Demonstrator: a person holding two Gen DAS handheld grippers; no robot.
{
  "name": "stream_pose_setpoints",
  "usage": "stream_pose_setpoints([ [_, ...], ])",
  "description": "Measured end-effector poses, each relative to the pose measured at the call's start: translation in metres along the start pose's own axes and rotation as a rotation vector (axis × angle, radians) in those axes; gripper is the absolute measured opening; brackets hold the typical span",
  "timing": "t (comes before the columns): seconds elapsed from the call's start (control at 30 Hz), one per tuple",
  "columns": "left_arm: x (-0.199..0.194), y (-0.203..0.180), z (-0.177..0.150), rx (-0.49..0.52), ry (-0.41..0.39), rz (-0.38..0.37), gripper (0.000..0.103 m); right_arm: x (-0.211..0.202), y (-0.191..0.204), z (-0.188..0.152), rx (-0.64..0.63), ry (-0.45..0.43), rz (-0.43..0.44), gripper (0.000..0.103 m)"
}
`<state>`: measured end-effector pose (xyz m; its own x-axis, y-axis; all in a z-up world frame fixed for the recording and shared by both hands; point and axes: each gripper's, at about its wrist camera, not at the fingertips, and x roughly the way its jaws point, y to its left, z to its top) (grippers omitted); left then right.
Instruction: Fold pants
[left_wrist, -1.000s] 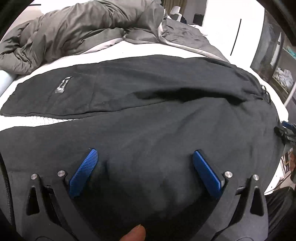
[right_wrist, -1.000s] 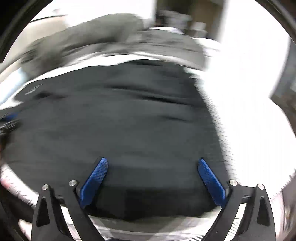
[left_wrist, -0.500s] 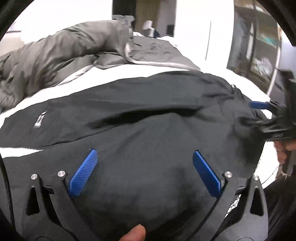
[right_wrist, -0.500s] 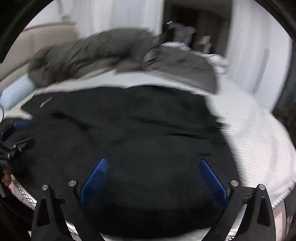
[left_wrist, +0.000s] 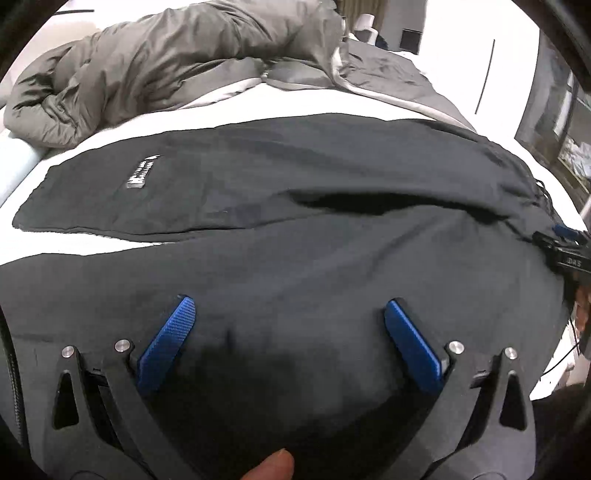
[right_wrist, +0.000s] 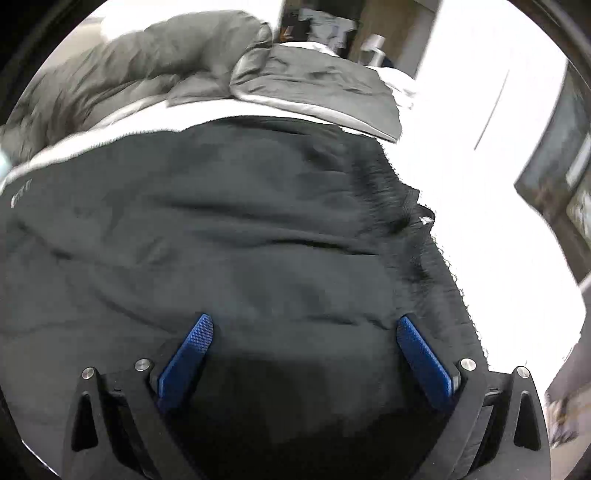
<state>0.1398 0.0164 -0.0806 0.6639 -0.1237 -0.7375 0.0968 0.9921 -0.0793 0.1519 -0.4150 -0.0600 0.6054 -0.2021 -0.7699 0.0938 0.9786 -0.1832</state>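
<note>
Black pants (left_wrist: 295, 229) lie spread flat on a white bed, legs running left, with a white label (left_wrist: 142, 173) on the far leg. My left gripper (left_wrist: 290, 310) is open just above the near leg's thigh, holding nothing. My right gripper (right_wrist: 304, 326) is open over the pants (right_wrist: 229, 236) near the gathered waistband (right_wrist: 413, 236), holding nothing. The right gripper also shows at the right edge of the left wrist view (left_wrist: 565, 251), by the waistband.
A rumpled grey duvet (left_wrist: 177, 59) lies across the back of the bed (left_wrist: 295, 99). The bed's right edge (right_wrist: 498, 258) is bare white sheet. A dark shelf unit (left_wrist: 569, 122) stands at the far right.
The left gripper has dropped back toward the pants and tilted down. The right gripper has moved right toward the waistband. Both stayed open.
</note>
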Motion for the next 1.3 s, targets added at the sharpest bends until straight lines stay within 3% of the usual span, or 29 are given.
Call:
stream_pose_setpoints([
  [0.07, -0.003, -0.004, 0.002, 0.02, -0.01, -0.012, 0.102, -0.003, 0.007, 0.004, -0.022, -0.018, -0.018, 0.101],
  [0.13, -0.006, -0.014, 0.002, 0.059, -0.021, -0.037, 0.102, -0.016, 0.024, 0.006, -0.083, -0.061, 0.027, 0.101],
  [0.23, -0.004, -0.042, 0.008, 0.138, -0.024, -0.071, 0.102, -0.035, 0.059, 0.008, -0.118, -0.095, 0.178, 0.101],
  [0.33, 0.009, -0.068, 0.022, 0.192, 0.0, -0.084, 0.102, -0.021, 0.095, 0.023, -0.127, -0.04, 0.329, 0.101],
  [0.47, 0.039, -0.074, 0.028, 0.198, 0.099, -0.105, 0.102, 0.007, 0.114, 0.033, -0.167, 0.05, 0.26, 0.101],
  [0.5, 0.039, -0.071, 0.026, 0.19, 0.094, -0.11, 0.102, 0.011, 0.112, 0.034, -0.185, 0.045, 0.233, 0.1],
  [0.6, 0.031, -0.055, 0.027, 0.164, 0.085, -0.069, 0.102, 0.006, 0.08, 0.028, -0.207, 0.02, 0.062, 0.1],
  [0.63, 0.03, -0.048, 0.027, 0.15, 0.081, -0.043, 0.102, 0.005, 0.06, 0.024, -0.182, 0.021, -0.054, 0.102],
  [0.7, 0.028, -0.035, 0.028, 0.114, 0.076, 0.011, 0.102, 0.01, 0.028, 0.018, -0.104, 0.021, -0.162, 0.102],
  [0.73, 0.025, -0.03, 0.027, 0.099, 0.07, 0.011, 0.102, 0.01, 0.019, 0.017, -0.074, 0.028, -0.17, 0.102],
  [0.87, -0.005, -0.037, 0.024, 0.099, -0.016, -0.048, 0.102, -0.014, 0.029, 0.014, -0.07, -0.03, -0.091, 0.101],
  [0.93, -0.021, -0.056, 0.015, 0.142, -0.05, -0.127, 0.102, -0.037, 0.045, 0.008, -0.083, -0.076, 0.029, 0.101],
  [1.0, -0.027, -0.08, 0.001, 0.233, -0.037, -0.193, 0.102, -0.051, 0.067, 0.004, -0.094, -0.096, 0.17, 0.101],
  [1.1, -0.014, -0.1, -0.015, 0.305, 0.033, -0.203, 0.103, -0.064, 0.101, -0.015, -0.223, -0.081, 0.293, 0.101],
  [1.2, -0.009, -0.092, -0.016, 0.273, 0.053, -0.218, 0.103, -0.067, 0.113, -0.031, -0.343, -0.117, 0.18, 0.101],
  [1.3, -0.012, -0.071, -0.013, 0.223, 0.05, -0.197, 0.103, -0.051, 0.081, -0.037, -0.327, -0.051, 0.202, 0.101],
])
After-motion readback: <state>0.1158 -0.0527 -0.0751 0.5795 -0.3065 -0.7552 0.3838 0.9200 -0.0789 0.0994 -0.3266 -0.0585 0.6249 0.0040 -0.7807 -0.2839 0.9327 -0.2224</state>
